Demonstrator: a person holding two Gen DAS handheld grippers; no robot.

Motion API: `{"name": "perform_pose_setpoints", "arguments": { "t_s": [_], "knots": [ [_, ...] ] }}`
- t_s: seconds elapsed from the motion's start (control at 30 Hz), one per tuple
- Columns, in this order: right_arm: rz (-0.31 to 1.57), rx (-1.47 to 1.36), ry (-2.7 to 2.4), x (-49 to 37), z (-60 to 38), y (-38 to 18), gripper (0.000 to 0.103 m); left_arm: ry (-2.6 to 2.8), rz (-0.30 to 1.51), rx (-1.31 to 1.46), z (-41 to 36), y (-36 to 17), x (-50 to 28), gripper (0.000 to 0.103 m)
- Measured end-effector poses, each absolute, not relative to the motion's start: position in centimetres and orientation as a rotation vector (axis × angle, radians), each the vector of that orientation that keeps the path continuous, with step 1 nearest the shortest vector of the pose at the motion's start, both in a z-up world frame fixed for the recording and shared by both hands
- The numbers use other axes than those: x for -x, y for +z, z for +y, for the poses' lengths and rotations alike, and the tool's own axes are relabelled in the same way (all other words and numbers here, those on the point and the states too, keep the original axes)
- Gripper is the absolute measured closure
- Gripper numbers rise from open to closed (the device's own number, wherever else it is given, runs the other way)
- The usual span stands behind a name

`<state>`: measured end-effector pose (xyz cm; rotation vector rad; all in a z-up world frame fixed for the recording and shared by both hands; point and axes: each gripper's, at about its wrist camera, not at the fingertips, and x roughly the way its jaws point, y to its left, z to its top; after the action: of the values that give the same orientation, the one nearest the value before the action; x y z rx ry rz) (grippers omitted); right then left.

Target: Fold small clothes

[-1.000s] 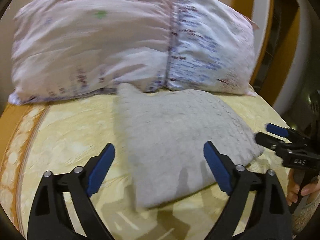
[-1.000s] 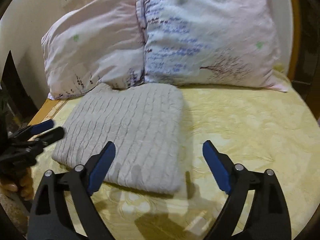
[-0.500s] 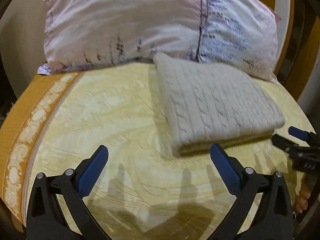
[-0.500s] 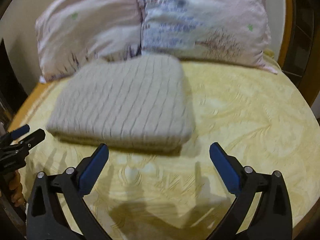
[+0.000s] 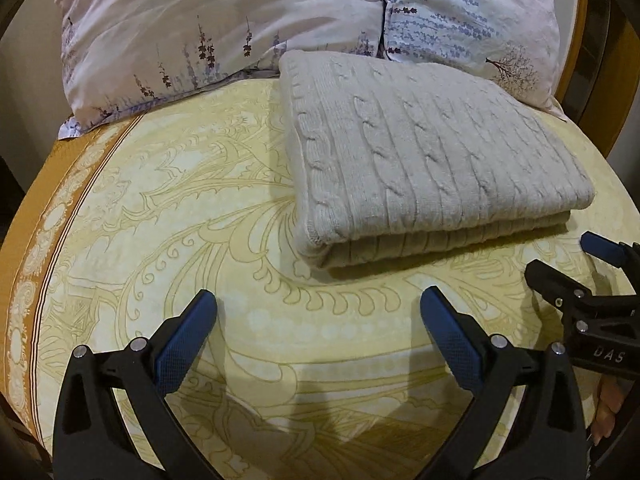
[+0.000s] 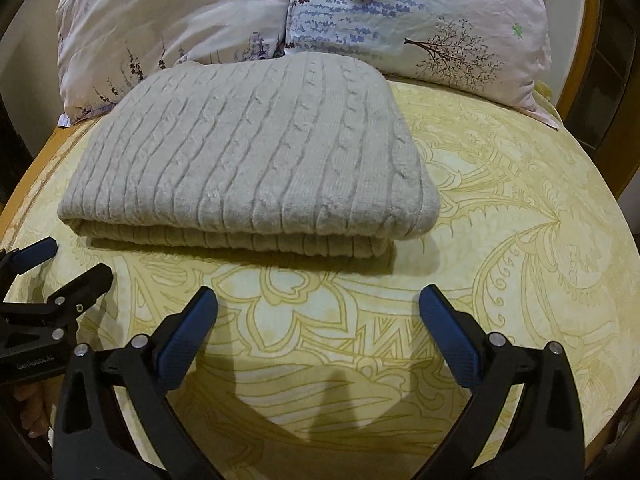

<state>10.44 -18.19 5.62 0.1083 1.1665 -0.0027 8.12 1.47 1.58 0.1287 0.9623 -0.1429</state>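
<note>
I see the folded grey sweater (image 5: 432,148) lying on the bed (image 5: 180,208) against the pillows (image 5: 224,20) at its far edge. My left gripper (image 5: 318,322) and right gripper (image 6: 318,322) hover nearer me, fingers spread, holding nothing.

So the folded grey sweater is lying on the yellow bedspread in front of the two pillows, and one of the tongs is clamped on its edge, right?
Not quite: neither grips it. The left tongs and right tongs are both open, short of the sweater, as both wrist views show. It does lie folded on the bedspread in front of the pillows.
</note>
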Motion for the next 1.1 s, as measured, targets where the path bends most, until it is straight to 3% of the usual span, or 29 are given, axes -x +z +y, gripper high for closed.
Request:
{"name": "perform_pose_setpoints", "arguments": {
  "t_s": [1.1],
  "knots": [
    [1.147,-0.113,-0.007,-10.27,-18.32,5.69,0.002,-0.147,0.954,-0.133,1.43,1.44,-7.99,0.001]
  ]
}}
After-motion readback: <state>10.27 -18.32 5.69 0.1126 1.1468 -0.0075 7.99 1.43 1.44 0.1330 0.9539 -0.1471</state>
